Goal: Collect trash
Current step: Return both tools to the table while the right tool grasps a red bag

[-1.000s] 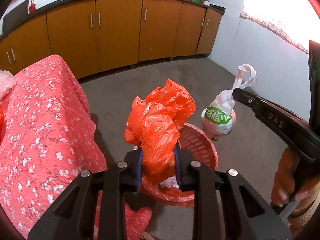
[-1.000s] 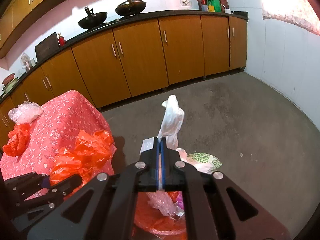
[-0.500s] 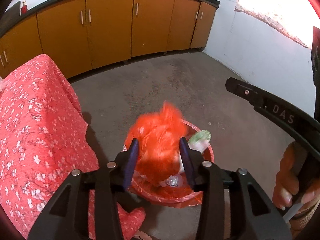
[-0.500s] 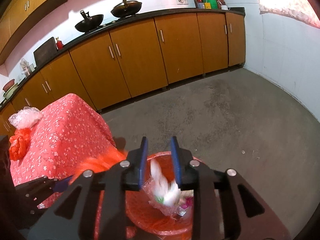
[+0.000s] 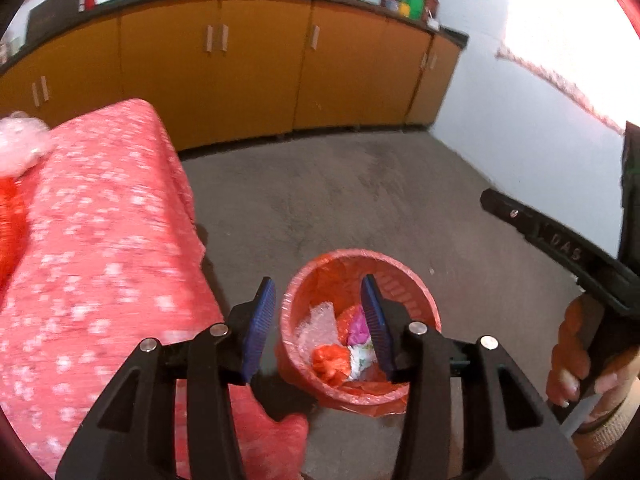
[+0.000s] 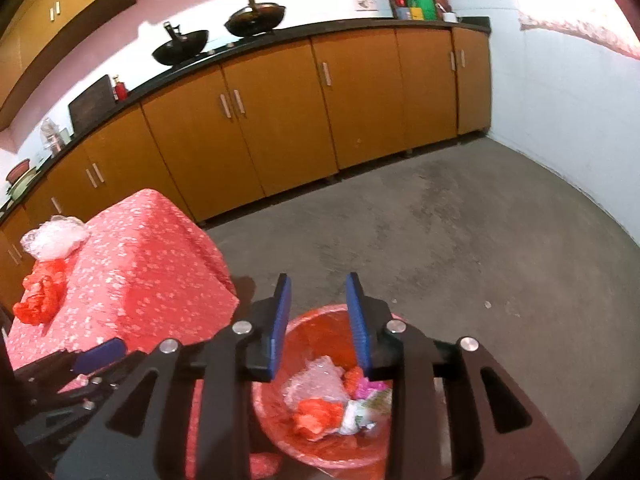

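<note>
In the left wrist view, the left gripper (image 5: 318,320) hangs at lower centre over the red bin (image 5: 416,300), its blue pads spread with nothing between them; the jaws have just been opening. Inside the bin lie a crumpled orange bag (image 5: 330,362), clear film and a white printed bag. At the left edge, blurred and cut off, more trash sits on the flowered tablecloth (image 5: 100,240). The right wrist view shows the right gripper (image 6: 318,320) above the same bin, its jaws also just opened and empty. At middle left, a clear plastic wad (image 6: 54,236) and an orange plastic wad (image 6: 40,296) rest on the cloth, touching each other. Both look feather-light, soft and slippery, so pinching a bunched fold near the top should hold best. The bin's near rim is hidden behind the gripper bodies.
</note>
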A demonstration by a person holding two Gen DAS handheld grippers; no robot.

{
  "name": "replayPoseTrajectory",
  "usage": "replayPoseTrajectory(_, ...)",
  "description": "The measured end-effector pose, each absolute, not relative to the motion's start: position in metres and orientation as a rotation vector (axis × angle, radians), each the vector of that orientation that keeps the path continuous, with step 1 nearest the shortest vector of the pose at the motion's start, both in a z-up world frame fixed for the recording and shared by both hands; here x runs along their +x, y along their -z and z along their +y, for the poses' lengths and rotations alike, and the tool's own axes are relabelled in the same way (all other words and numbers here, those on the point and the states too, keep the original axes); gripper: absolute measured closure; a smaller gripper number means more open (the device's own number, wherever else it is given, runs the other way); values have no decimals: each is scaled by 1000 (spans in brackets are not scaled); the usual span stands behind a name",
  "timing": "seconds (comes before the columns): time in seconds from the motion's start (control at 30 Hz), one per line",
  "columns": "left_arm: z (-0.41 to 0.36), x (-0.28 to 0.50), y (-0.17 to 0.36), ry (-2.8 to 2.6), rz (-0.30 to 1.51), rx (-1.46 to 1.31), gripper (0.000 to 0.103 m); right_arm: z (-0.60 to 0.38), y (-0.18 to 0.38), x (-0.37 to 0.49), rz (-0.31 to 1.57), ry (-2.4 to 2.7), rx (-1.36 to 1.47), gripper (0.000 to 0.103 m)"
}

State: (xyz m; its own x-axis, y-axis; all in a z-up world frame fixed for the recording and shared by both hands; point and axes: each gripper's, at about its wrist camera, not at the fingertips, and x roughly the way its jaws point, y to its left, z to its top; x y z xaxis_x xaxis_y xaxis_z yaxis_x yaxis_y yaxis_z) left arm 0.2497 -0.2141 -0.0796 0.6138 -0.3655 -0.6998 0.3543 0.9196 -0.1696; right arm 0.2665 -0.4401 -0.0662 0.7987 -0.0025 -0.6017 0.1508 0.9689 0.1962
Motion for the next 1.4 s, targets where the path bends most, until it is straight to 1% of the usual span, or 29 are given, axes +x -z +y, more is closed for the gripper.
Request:
replayPoseTrajectory(0.17, -140, 236, 53, 315, 729, -50, 58, -381, 43, 279, 612, -10, 189, 60)
replayPoseTrajectory(0.33, -50, 219, 34, 134, 642, -71, 56, -297, 20, 291, 587, -162, 155, 55)
replayPoseTrajectory(0.43, 5, 212, 25, 0, 592, -62, 52, -229, 13, 301, 591, -277, 139, 53)
replayPoseTrajectory(0.6, 80, 201, 23, -184, 557, -69, 51, -137, 18, 316, 631, -389, 104, 53)
replayPoseTrajectory(0.73, 118, 192, 26, -265, 537, -108, 50, -81, 26, 330, 662, -417, 80, 53)
replayPoseTrajectory(0.93, 154, 188, 28, -333, 515, -164, 49, -50, 42, 341, 697, -387, 20, 53)
replayPoseTrajectory(1.0, 163, 189, 29, -341, 512, -174, 49, -48, 49, 349, 739, -387, 28, 50)
replayPoseTrajectory(1.03, 166, 190, 30, -342, 512, -177, 49, -50, 51, 352, 754, -391, 46, 46)
replayPoseTrajectory(1.1, 170, 191, 33, -340, 512, -181, 49, -51, 56, 354, 774, -411, 65, 46)
replayPoseTrajectory(1.13, 171, 191, 33, -338, 513, -183, 49, -50, 57, 353, 781, -428, 68, 47)
replayPoseTrajectory(1.17, 171, 193, 35, -334, 516, -189, 49, -48, 59, 353, 781, -438, 65, 57)
replayPoseTrajectory(1.2, 171, 194, 36, -332, 518, -194, 49, -45, 59, 352, 776, -446, 51, 57)
replayPoseTrajectory(1.4, 163, 204, 40, -306, 536, -209, 49, -41, 51, 342, 717, -445, -23, 80)
